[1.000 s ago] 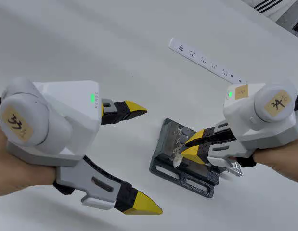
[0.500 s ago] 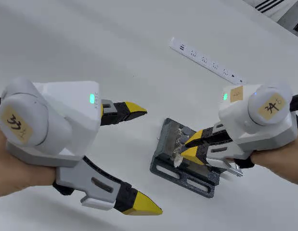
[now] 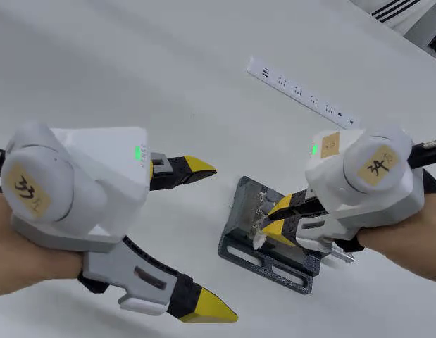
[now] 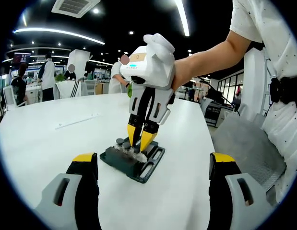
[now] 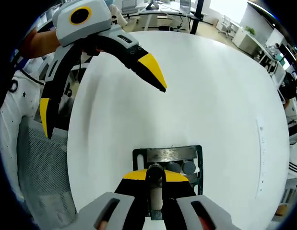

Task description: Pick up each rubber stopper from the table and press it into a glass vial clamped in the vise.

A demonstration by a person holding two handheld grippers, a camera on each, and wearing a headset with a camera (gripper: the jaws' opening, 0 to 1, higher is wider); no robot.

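At the vise (image 3: 263, 260), mid-desk, a grey rubber stopper (image 5: 155, 171) sits pinched between the jaws of the right tongs (image 3: 262, 225), directly over the vise's clamping slot. Pale glass vial (image 3: 258, 239) shows just under the jaw tips; whether the stopper has entered the mouth cannot be told.

Two more grey caps (image 5: 188, 166) stand beside it in the slot, apparently vials done already.

Change over the last second: the right tongs' jaw tips hold the same spot on the vise, while their white body swings in from the right to stand more nearly above it. The power strip (image 3: 302, 91) keeps its place in the head view, so this is the tongs moving, not the camera. Reading: aligning is over, pressing is in hand.

Right tongs: clenched on the stopper. Left tongs (image 3: 225, 243): jaws spread wide, holding nothing, hovering left of the vise above the white desk (image 3: 133, 70), barely shifted.

Risk: an off-axis push could tip the stopper.
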